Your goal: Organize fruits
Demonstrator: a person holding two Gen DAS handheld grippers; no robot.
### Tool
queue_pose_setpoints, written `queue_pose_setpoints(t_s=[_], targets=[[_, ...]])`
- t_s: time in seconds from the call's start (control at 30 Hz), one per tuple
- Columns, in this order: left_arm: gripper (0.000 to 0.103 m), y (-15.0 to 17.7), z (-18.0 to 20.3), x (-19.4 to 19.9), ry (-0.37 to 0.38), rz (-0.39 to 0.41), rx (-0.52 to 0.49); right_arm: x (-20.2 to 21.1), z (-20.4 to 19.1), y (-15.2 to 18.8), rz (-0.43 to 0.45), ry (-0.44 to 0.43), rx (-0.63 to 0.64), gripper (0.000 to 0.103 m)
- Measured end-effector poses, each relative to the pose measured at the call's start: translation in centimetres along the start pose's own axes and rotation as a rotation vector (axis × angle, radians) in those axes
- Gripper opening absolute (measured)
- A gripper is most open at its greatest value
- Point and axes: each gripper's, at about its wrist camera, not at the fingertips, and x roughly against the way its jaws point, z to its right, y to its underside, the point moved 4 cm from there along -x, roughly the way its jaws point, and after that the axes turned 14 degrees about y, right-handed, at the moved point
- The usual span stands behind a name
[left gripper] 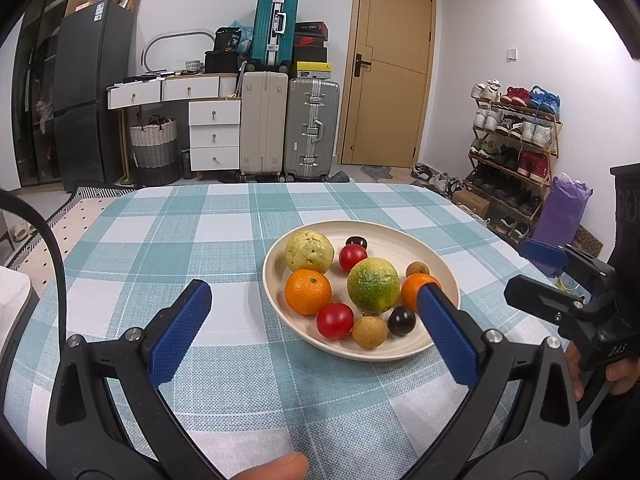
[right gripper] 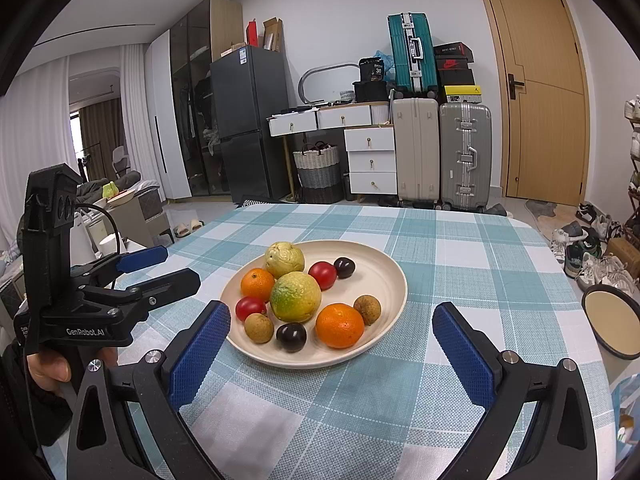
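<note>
- Left claw (left gripper: 314, 314) released, jaws spread wide; bare checked desk (left gripper: 180, 236) ahead-left of it.
- Right claw (right gripper: 332, 330) released too, holding nothing.
- Cream plate (right gripper: 390, 280), just ahead of both claws, holds guava (right gripper: 285, 259), green citrus (right gripper: 295, 297), two oranges, tomatoes, plums, longans.
- Only right wrist view shows dark-rimmed bowl (right gripper: 612, 322) at desk edge, right of the right claw.

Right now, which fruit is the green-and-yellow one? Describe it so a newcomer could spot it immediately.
Find the cream plate on the checked tablecloth. The green-yellow citrus sits at the plate's centre, ringed by the smaller fruit, just in front of the pale bumpy guava. It is the largest fruit there and the only two-tone one: green fading to yellow.
</note>
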Motion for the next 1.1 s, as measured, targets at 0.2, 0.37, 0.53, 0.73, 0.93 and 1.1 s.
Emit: queue_pose_setpoints(t_s=[0.2, 0.37, 0.53, 0.73, 0.93, 1.1], targets=[[0.103, 0.00, 0.01, 0.00, 0.001, 0.000, 0.000, 0.00, -0.01, 0.02, -0.001, 0.000, -0.001, 0.103], [0.103, 0.00, 0.01, 0.00, 0.000, 0.001, 0.000, 0.00, -0.01, -0.01, -0.001, 0.001, 0.001, 0.103], [0.103, 0.02, -0.02, 0.00, 0.000, 0.000, 0.000, 0.01, -0.05, 0.01, -0.002, -0.001, 0.001, 0.103], [0.103, 0.02, -0.01, -0.01, 0.001, 0.000, -0.001, -0.01, -0.16, 0.16, -0.004, -0.002, 0.001, 0.103], [0.103, 0.03, -0.01, -0.11, 0.004, 0.001, -0.001, -0.06, -0.19, 0.30, -0.007, -0.001, 0.001, 0.103], [0.103, 0.04, 0.01, -0.19, 0.005, 0.003, -0.003, -0.17, -0.20, 0.33, -0.008, -0.001, 0.001, 0.103]])
